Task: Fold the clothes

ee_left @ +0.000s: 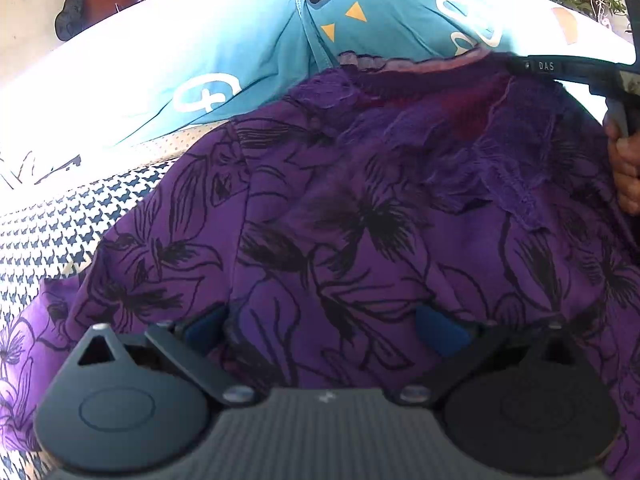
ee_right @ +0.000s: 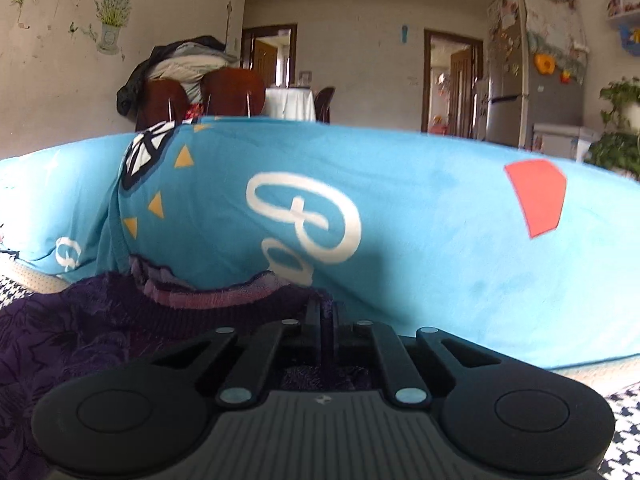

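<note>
A purple garment with black flower outlines fills the centre of the left wrist view, spread on a houndstooth cover. The left gripper stands jaws apart over it. The right gripper, low centre, is clamped on its dark collar edge, before a turquoise printed quilt.

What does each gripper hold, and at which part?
Right gripper: shut on purple flowered garment, at its neckline edge. Left gripper: open, holding nothing.
</note>
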A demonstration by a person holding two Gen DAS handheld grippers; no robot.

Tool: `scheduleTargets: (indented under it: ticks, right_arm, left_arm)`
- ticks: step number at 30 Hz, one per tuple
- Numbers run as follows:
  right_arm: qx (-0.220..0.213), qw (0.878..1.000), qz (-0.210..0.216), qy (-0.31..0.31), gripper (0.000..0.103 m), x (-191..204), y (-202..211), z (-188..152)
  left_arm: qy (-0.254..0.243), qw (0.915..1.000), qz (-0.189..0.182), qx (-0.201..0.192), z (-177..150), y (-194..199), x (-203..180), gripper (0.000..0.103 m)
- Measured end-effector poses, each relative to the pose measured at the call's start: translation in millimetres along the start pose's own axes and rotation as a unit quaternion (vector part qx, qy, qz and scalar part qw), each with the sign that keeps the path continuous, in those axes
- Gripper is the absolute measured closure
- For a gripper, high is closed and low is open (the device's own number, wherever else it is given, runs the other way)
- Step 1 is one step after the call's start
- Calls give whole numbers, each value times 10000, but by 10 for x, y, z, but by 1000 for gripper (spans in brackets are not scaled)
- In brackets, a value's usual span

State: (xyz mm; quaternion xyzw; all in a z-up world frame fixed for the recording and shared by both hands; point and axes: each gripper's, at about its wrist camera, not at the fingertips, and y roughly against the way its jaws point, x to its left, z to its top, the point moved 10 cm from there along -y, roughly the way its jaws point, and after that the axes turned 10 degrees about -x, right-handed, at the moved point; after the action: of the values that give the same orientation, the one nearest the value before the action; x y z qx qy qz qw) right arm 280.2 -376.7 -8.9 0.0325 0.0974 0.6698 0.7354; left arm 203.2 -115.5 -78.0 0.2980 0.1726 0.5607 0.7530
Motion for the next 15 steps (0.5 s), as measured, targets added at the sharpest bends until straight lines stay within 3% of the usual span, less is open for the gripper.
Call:
scheduleTargets:
  ticks: [4, 7, 9, 11, 15]
  right_arm:
    - [819, 9966, -12, -14, 95, -36, -218, -355]
    - [742, 9967, 125, -301, 86, -91, -212, -303]
    - [706, 9967, 119, -380, 70, -124, -196, -290]
    - [749, 9960, 188, -444, 62, -121, -175, -275]
    - [857, 9954, 251, -343, 57, -59, -58, -211]
  left_arm:
    - [-26, 10000, 13, -11, -9, 10, 3, 0]
    - [-26, 10000, 32, -17, -15, 14, -4, 0]
    - [-29, 10000, 67, -23, -13, 18, -17, 0]
    - [-49, 9999, 88, -42, -4, -13, -52, 0]
    - [-44, 9999, 81, -49, 18, -13, -76, 0]
